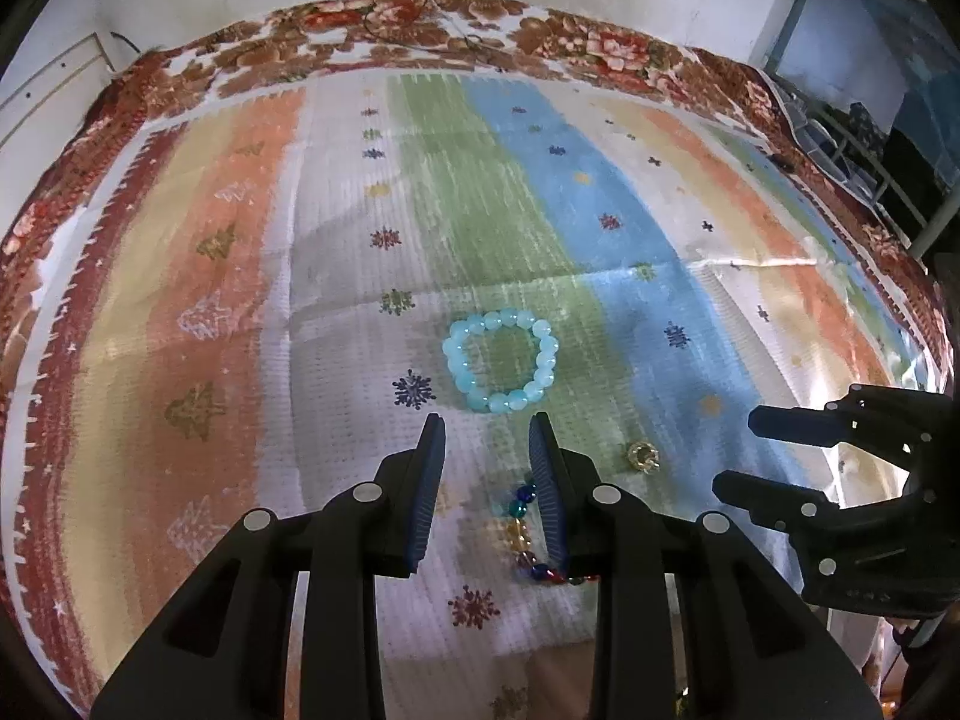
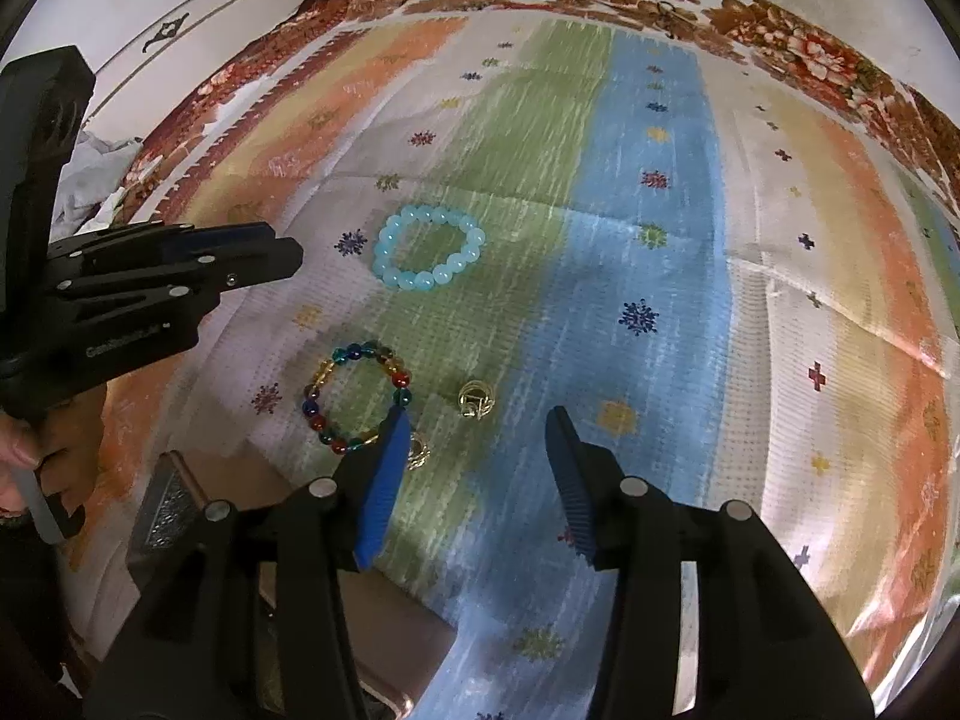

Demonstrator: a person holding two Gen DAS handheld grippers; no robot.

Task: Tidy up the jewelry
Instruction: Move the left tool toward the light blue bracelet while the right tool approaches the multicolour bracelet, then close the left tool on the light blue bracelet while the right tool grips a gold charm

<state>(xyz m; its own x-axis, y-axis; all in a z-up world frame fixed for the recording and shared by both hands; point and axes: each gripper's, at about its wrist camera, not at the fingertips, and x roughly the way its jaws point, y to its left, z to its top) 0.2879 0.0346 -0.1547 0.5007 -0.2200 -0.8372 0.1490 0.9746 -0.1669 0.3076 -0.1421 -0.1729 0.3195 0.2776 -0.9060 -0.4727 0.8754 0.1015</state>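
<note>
A light blue bead bracelet (image 1: 501, 360) lies flat on the striped cloth, just beyond my open, empty left gripper (image 1: 487, 426); it also shows in the right wrist view (image 2: 428, 255). A multicoloured bead bracelet (image 2: 357, 399) lies nearer; in the left wrist view (image 1: 528, 531) the right finger partly hides it. A small gold ring (image 2: 476, 403) lies between the fingers of my open, empty right gripper (image 2: 477, 426); it also shows in the left wrist view (image 1: 642, 456). A second gold piece (image 2: 418, 451) lies behind the right gripper's left finger.
The striped cloth (image 1: 600, 210) covers a floral-bordered table (image 1: 468, 24). A dark box with a patterned face (image 2: 165, 510) sits at the near left edge. The right gripper shows at the right of the left wrist view (image 1: 738, 450); the left gripper shows at the left of the right wrist view (image 2: 282, 252).
</note>
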